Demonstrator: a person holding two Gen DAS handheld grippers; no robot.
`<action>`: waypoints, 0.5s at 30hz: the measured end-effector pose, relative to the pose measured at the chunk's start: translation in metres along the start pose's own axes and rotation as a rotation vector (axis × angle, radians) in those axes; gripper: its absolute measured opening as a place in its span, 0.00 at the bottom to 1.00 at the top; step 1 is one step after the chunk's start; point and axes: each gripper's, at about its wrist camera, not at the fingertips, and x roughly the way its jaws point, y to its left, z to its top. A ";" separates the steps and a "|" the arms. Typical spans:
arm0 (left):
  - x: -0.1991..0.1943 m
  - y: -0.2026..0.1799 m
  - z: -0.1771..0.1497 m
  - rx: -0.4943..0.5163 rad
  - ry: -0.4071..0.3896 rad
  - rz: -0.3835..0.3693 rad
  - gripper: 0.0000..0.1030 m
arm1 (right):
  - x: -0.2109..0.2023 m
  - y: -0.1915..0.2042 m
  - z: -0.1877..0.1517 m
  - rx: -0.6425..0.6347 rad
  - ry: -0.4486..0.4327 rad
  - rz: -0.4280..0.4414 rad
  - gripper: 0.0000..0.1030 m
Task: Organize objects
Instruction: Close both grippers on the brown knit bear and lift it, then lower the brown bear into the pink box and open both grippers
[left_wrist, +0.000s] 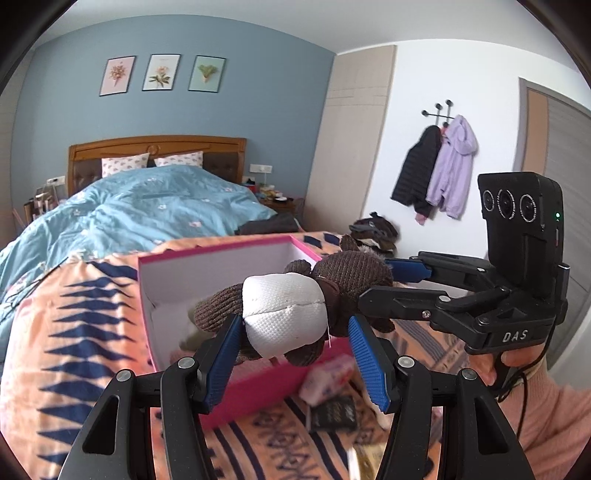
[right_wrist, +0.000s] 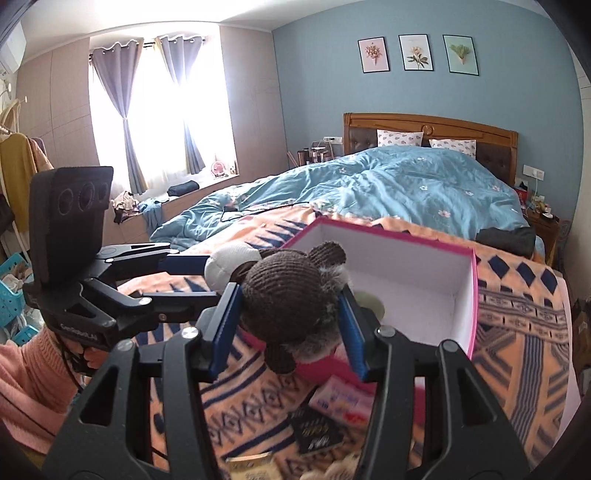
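A brown knitted plush toy with a white belly (left_wrist: 284, 314) is held in the air between both grippers, over the near edge of an open pink box (left_wrist: 218, 266) with a white inside. My left gripper (left_wrist: 291, 332) is shut on the toy's white belly end. My right gripper (right_wrist: 290, 306) is shut on the toy's brown head (right_wrist: 288, 295); it also shows in the left wrist view (left_wrist: 373, 280). The pink box (right_wrist: 406, 266) lies on an orange patterned blanket (right_wrist: 517, 314). Something pale green lies inside the box (right_wrist: 373, 302).
Below the toy on the blanket lie a pink-white packet (left_wrist: 328, 376), a small black booklet (left_wrist: 332, 413) and a yellowish item (right_wrist: 251, 465). A blue duvet (left_wrist: 140, 214) covers the bed behind. Coats (left_wrist: 439, 173) hang on the wall.
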 end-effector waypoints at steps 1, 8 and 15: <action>0.003 0.004 0.004 -0.007 0.003 0.000 0.58 | 0.003 -0.003 0.003 -0.001 0.000 0.002 0.52; 0.032 0.038 0.026 -0.051 0.021 0.025 0.58 | 0.040 -0.026 0.030 -0.015 0.024 -0.006 0.52; 0.068 0.070 0.034 -0.109 0.071 0.055 0.58 | 0.083 -0.047 0.040 -0.006 0.087 -0.022 0.52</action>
